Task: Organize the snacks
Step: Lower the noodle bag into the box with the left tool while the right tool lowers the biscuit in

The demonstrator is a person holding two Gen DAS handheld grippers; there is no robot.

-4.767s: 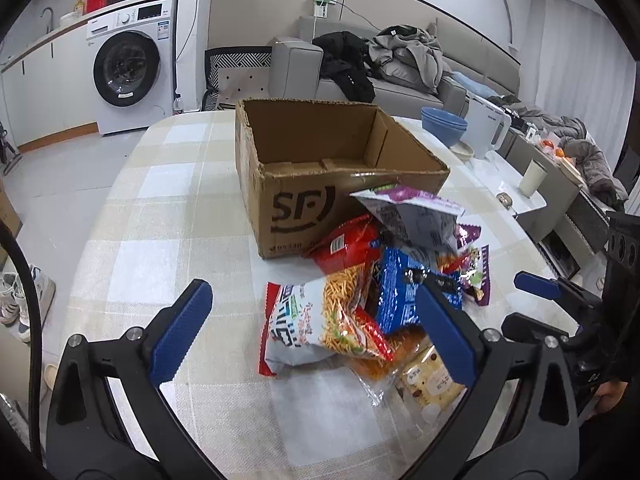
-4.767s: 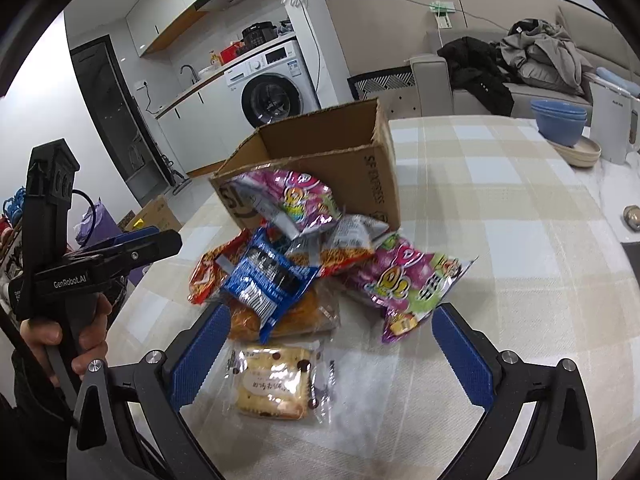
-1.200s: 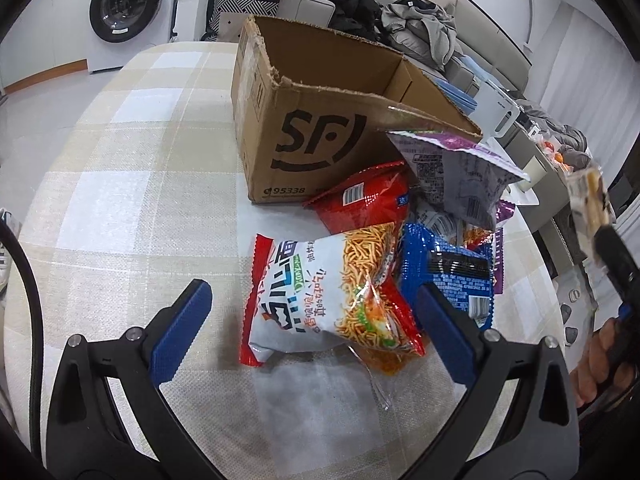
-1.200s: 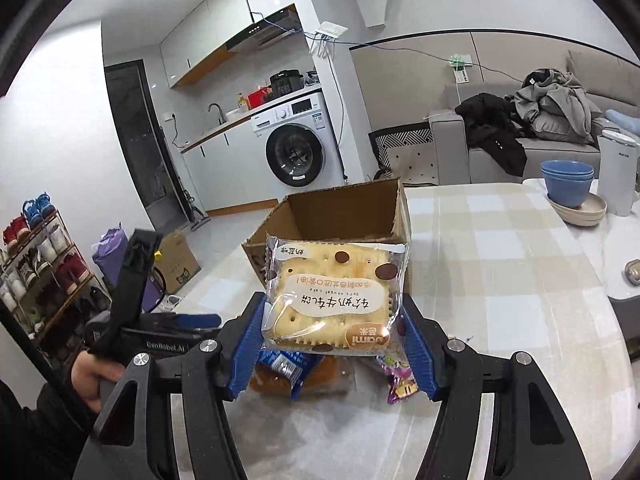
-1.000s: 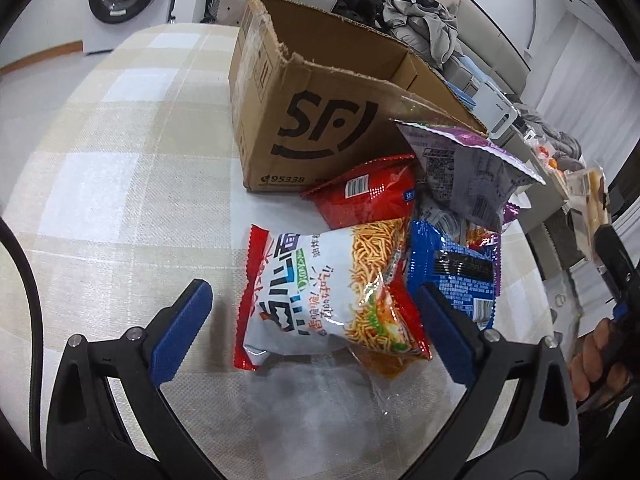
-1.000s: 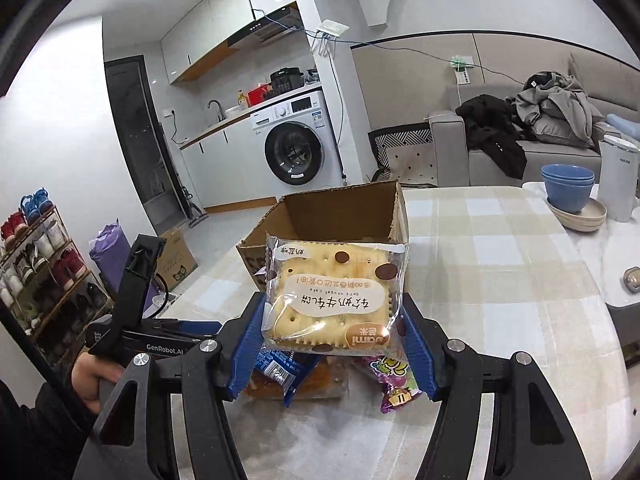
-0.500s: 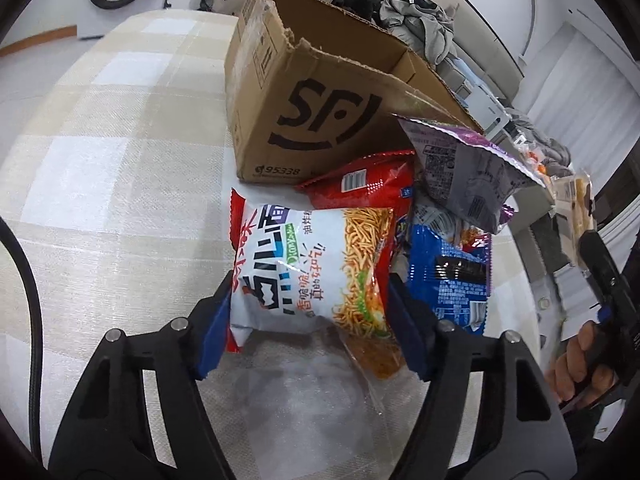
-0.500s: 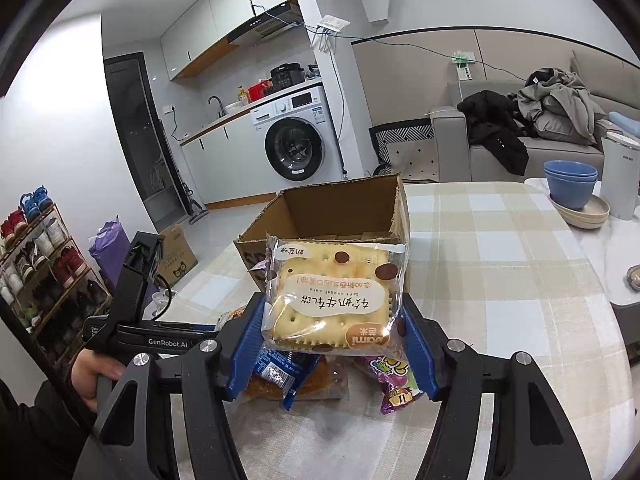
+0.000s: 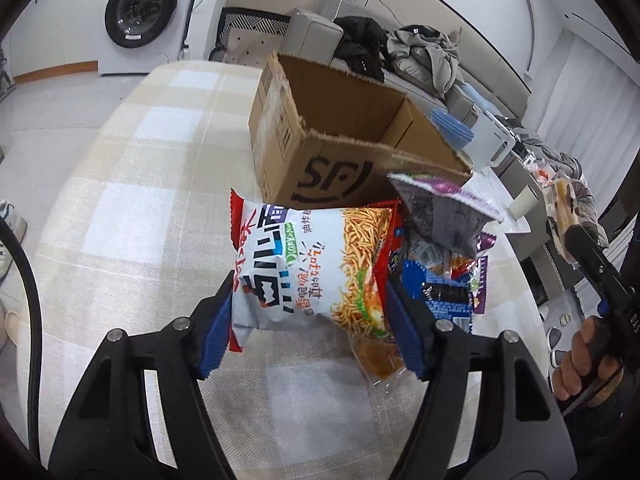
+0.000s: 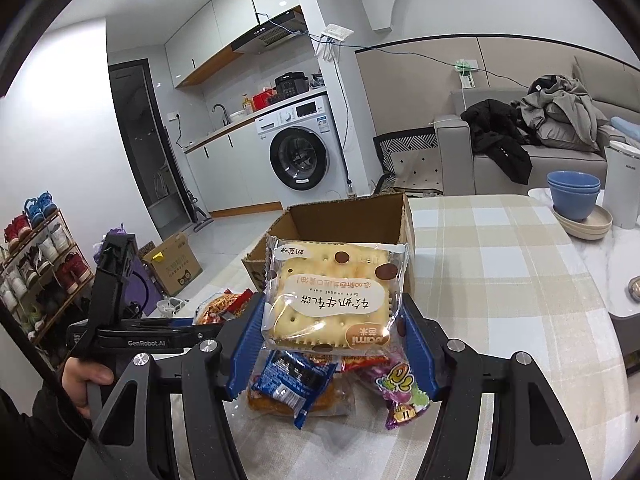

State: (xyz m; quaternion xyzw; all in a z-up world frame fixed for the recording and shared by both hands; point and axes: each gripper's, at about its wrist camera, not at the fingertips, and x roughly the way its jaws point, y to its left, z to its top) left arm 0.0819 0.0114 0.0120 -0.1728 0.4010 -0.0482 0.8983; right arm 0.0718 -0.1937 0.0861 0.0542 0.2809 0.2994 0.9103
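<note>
Checked tablecloth (image 9: 132,208), cardboard box (image 9: 332,152), washing machine (image 10: 300,152), left claw (image 9: 308,312) grasping noodle bag (image 9: 308,264), right claw (image 10: 332,344) grasping cracker pack (image 10: 332,292)

Left gripper (image 9: 310,328) clamps a noodle bag (image 9: 312,268) above a checked table (image 9: 132,184); behind it an open box (image 9: 340,148) (marked SF) and more snacks (image 9: 440,248).
</note>
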